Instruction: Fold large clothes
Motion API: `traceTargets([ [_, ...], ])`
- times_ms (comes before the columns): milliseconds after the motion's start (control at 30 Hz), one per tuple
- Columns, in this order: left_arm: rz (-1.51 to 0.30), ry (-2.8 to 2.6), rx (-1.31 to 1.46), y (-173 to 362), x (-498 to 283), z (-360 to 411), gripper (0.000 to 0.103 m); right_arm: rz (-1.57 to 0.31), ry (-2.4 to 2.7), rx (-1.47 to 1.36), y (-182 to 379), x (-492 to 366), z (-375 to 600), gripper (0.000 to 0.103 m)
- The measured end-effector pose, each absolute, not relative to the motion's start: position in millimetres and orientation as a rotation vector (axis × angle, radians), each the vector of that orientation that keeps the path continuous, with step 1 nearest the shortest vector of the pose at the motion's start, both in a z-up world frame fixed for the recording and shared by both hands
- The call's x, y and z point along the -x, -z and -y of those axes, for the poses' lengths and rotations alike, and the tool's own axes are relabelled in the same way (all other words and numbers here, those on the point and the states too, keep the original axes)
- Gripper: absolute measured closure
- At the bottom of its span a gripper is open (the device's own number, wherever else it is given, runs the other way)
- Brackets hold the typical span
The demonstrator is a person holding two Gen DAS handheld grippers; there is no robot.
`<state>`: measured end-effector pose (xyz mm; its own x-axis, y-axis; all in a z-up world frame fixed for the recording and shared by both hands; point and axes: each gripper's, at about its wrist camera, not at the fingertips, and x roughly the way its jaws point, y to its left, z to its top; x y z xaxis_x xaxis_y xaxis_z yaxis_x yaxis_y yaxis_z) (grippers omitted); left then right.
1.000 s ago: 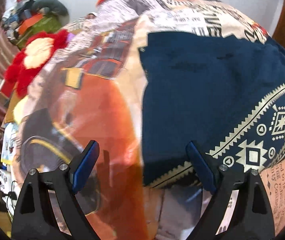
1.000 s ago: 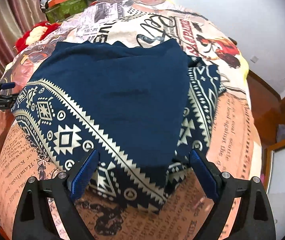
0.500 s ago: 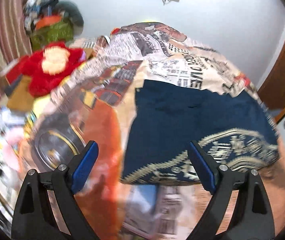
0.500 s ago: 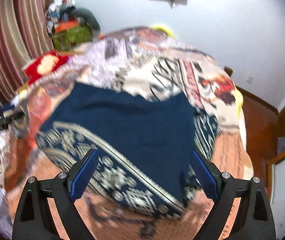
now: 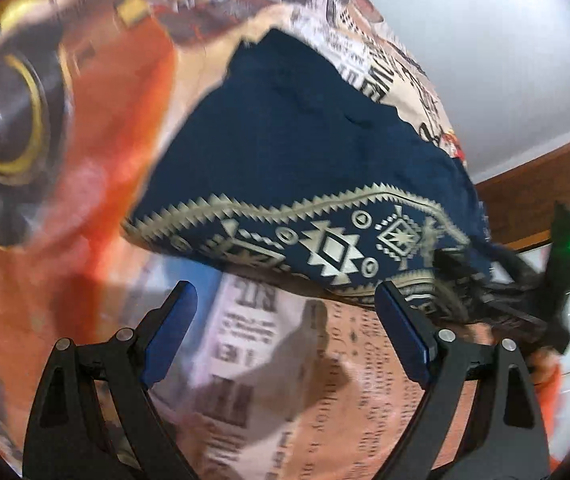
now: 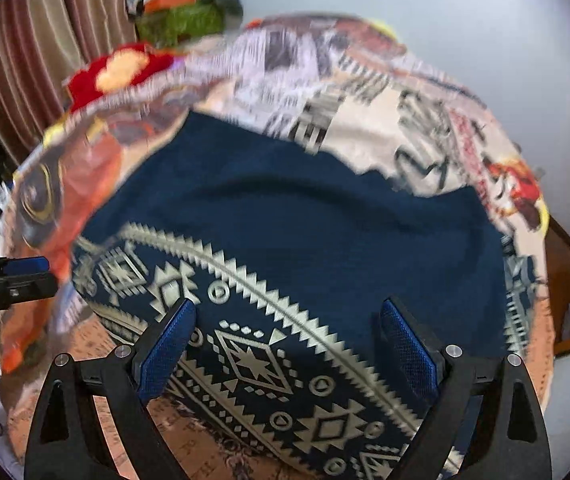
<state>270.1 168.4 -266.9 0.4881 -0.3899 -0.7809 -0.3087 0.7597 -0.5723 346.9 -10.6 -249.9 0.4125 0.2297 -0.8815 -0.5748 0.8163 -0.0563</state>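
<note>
A folded navy garment point(image 5: 305, 152) with a cream geometric border lies flat on the printed bedspread point(image 5: 285, 380). My left gripper point(image 5: 285, 320) is open and empty, just short of the garment's near patterned edge. My right gripper point(image 6: 287, 340) is open and empty, hovering over the garment's point(image 6: 305, 232) patterned border. The right gripper also shows in the left wrist view point(image 5: 525, 292) at the garment's right end. The left gripper shows at the left edge of the right wrist view point(image 6: 9, 280).
The bedspread point(image 6: 425, 128) covers a bed against a white wall. A red and yellow plush toy point(image 6: 117, 72) and a green pile of items point(image 6: 181, 16) sit at the far left by striped curtains point(image 6: 45, 40). A wooden bed frame point(image 5: 533, 188) runs along the right.
Both grippers swung and dropped closer to the bed. The left now faces the garment's near patterned edge; the right sits low over its border. Both stay open and empty.
</note>
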Motion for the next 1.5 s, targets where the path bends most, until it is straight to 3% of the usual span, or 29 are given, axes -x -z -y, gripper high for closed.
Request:
traceTargets([
  [200, -1.103, 0.194, 0.991, 288.1, -287.5, -167.8, 0.012, -1.108, -0.568, 0.341, 264.1, -355.9, 14.3, 0.001],
  [467, -1.058, 0.205, 1.095, 302.6, -319.9, -175.4, 0.013, -1.134, -0.594, 0.337, 269.4, -357.1, 13.4, 0.000],
  [767, -1.005, 0.053, 1.000, 300.3, -364.0, -179.7, 0.050, -1.139, -0.616, 0.326, 269.8, -359.6, 15.9, 0.000],
  [833, -1.004, -0.036, 0.899, 293.5, -370.0, -177.3, 0.081, -1.141, -0.623, 0.330, 269.6, -358.8, 15.6, 0.000],
  [933, -0.972, -0.085, 0.777, 279.0, -373.5, -172.0, 0.092, -1.144, -0.626, 0.340, 269.2, -359.0, 13.2, 0.000],
  [1300, -0.801, -0.139, 0.385, 204.2, -350.6, -150.7, 0.095, -1.064, -0.574, 0.150, 221.1, -386.7, 15.2, 0.000],
  [1500, -0.788, -0.153, 0.326, 199.4, -349.5, -149.5, 0.095, -1.121, -0.589, 0.222, 244.2, -394.0, -16.5, 0.000],
])
